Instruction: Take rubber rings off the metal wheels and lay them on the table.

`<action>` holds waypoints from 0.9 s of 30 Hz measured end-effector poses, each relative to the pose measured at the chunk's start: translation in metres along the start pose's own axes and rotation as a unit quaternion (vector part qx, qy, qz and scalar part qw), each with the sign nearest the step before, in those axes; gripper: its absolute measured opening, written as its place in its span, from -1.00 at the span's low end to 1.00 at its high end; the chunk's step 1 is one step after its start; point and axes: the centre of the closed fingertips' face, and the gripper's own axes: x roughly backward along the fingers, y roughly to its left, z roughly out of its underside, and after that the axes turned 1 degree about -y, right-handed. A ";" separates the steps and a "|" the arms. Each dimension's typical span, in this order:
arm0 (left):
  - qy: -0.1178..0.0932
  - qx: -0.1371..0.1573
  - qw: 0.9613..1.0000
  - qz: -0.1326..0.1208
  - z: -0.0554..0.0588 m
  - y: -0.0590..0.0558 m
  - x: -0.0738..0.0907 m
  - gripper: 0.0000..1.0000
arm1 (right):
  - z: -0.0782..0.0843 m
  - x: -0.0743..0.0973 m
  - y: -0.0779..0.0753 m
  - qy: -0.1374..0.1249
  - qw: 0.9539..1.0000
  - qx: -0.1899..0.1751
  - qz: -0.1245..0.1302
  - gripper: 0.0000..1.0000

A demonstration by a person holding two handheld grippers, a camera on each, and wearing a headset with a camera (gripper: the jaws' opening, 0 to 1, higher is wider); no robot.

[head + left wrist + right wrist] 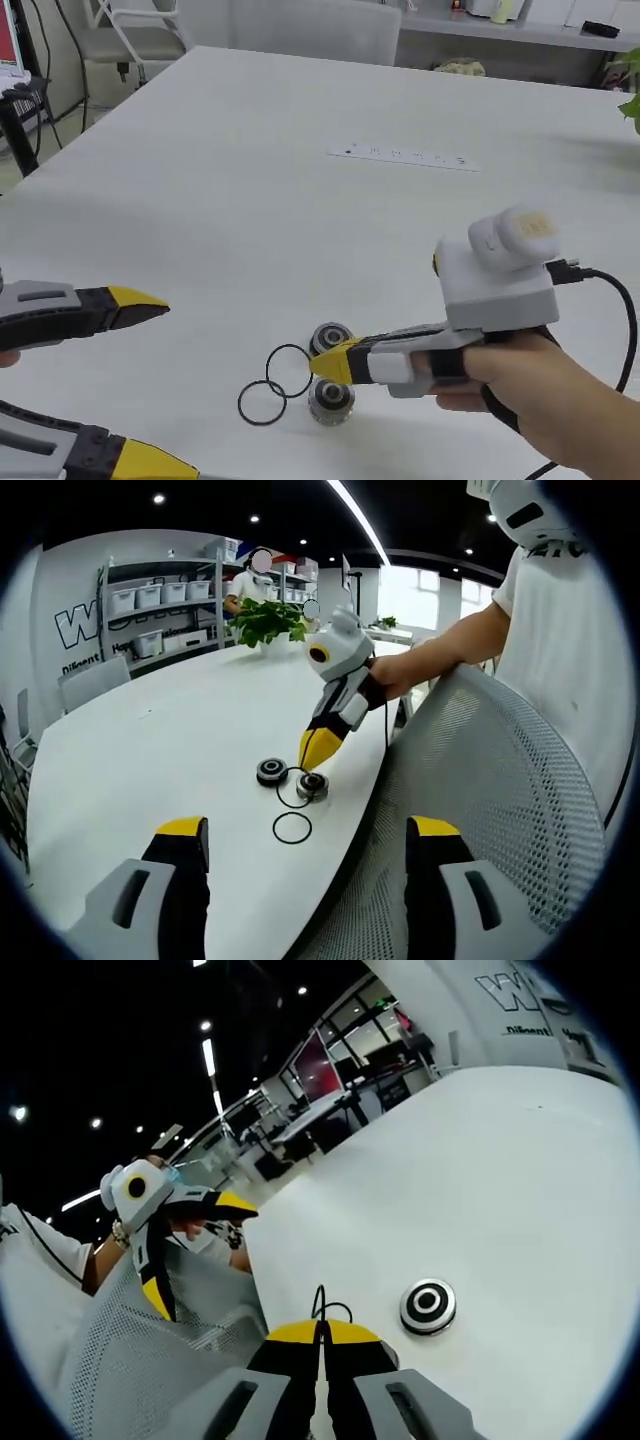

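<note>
— The right gripper (322, 363) has its jaws pressed together on the edge of a rubber ring (268, 372), which sits between the far wheel (330, 338) and the near wheel (331, 397). A second ring (240, 403) lies flat on the table (300, 200), just beside.

— The left gripper (180, 388) hangs spread and empty. The right one should probably draw its ring clear of both wheels, lower it flat, then release.

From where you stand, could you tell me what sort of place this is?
Probably an office-style lab or workshop: a large white table, shelves of storage bins and a mesh office chair.
</note>
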 end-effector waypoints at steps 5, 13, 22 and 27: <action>-0.007 0.003 1.000 -0.004 -0.002 0.002 0.001 0.54 | 0.006 -0.007 -0.003 0.015 1.000 0.009 0.007 -1.00; -0.012 0.008 1.000 -0.010 -0.002 0.005 0.002 0.53 | 0.009 -0.017 -0.002 0.023 0.999 0.030 0.014 -1.00; -0.016 0.011 1.000 -0.014 -0.003 0.007 0.002 0.59 | 0.014 -0.026 -0.003 0.043 0.996 0.073 0.026 -1.00; -0.016 0.012 1.000 -0.018 -0.003 0.008 0.003 0.59 | 0.017 -0.028 -0.007 0.053 0.993 0.102 0.036 -1.00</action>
